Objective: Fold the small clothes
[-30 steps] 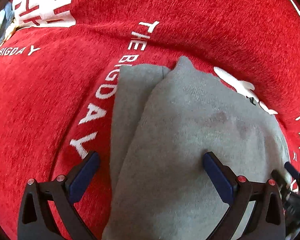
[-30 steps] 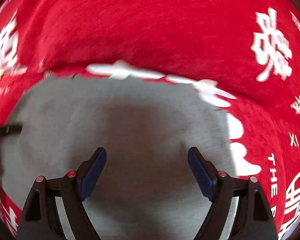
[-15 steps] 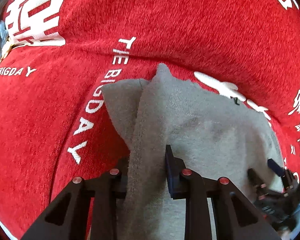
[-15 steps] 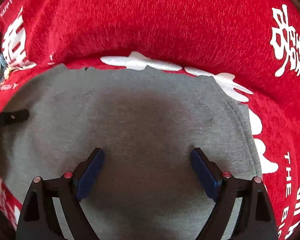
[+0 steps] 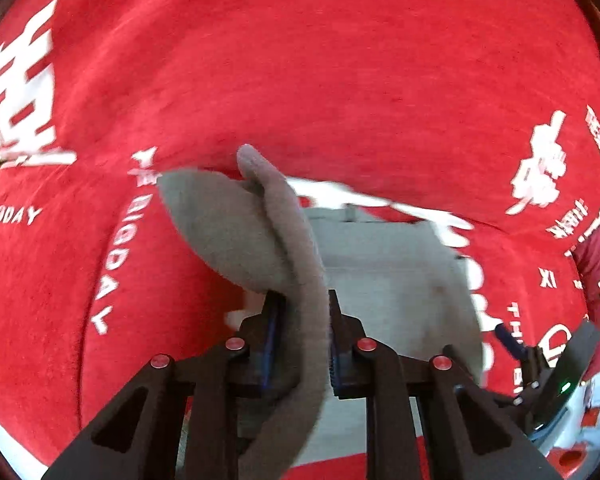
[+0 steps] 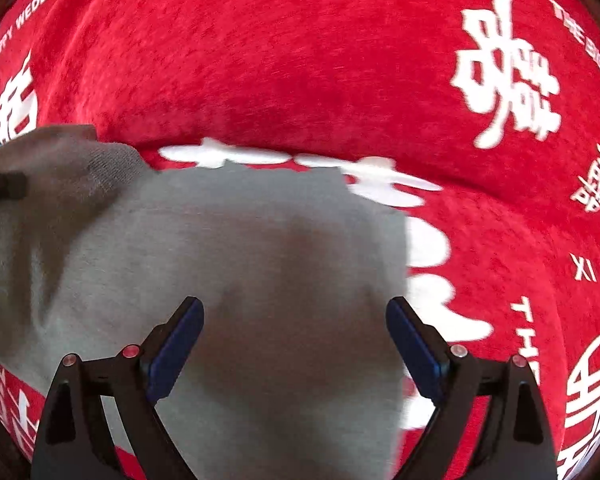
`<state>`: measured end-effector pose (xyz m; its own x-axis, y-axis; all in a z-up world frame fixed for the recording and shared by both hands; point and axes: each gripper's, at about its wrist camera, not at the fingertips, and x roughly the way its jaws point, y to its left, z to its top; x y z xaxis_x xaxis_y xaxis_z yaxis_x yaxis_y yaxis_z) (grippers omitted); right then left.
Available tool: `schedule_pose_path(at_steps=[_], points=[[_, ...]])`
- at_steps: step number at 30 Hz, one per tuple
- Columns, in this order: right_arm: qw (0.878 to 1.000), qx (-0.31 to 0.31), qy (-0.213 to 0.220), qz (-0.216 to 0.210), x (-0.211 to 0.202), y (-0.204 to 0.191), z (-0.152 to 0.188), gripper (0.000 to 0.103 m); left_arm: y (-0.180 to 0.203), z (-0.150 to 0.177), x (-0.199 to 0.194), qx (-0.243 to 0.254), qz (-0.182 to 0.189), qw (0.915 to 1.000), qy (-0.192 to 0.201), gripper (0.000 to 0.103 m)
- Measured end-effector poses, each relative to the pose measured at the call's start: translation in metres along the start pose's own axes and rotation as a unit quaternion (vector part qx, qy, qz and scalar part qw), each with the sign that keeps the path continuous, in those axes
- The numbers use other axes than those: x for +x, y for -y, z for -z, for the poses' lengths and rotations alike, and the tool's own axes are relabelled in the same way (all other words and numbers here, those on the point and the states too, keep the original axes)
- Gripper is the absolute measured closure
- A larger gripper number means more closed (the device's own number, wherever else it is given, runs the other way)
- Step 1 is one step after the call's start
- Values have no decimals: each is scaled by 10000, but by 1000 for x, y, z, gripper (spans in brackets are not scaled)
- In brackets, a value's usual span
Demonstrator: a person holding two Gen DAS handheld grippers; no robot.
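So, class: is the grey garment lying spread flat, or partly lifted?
Partly lifted. The left gripper pinches a raised fold of the grey garment; the rest lies flat on the red cloth.

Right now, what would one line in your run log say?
task: fold small clothes | left tongs: shut on grey garment, edge lifted | right tongs: open above garment | surface: red cloth

My left gripper (image 5: 300, 320) is clamped down, its jaws drawn close together with a fold of grey garment (image 5: 296, 248) pinched between the blue pads (the cloth rises out of the grip in a ridge). My right gripper (image 6: 296, 336) hangs with its jaws spread wide, pads apart and nothing between them, poised low above the flat cloth. In the left wrist view I see the right gripper at the far right edge, partly cut off.
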<state>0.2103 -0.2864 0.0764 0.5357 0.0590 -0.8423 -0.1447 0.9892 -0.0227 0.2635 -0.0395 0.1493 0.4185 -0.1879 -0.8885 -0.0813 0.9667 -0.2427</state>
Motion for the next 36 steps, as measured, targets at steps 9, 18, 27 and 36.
schedule_pose_path(at_steps=[9,18,27,36], points=[[9979,622,10,190,-16,70,34,9,149,17,65,771,192,9954,-539,91],[9938,1099,-141,56,-13,106,65,9,184,55,111,1041,199,9909,-830,52],[9766,1800,283,-1141,-45,118,64,9,128,47,25,637,1276,9881,-582,32],[9554,1495,0,-2546,-18,66,21,11,30,75,38,246,-192,9987,-398,32]])
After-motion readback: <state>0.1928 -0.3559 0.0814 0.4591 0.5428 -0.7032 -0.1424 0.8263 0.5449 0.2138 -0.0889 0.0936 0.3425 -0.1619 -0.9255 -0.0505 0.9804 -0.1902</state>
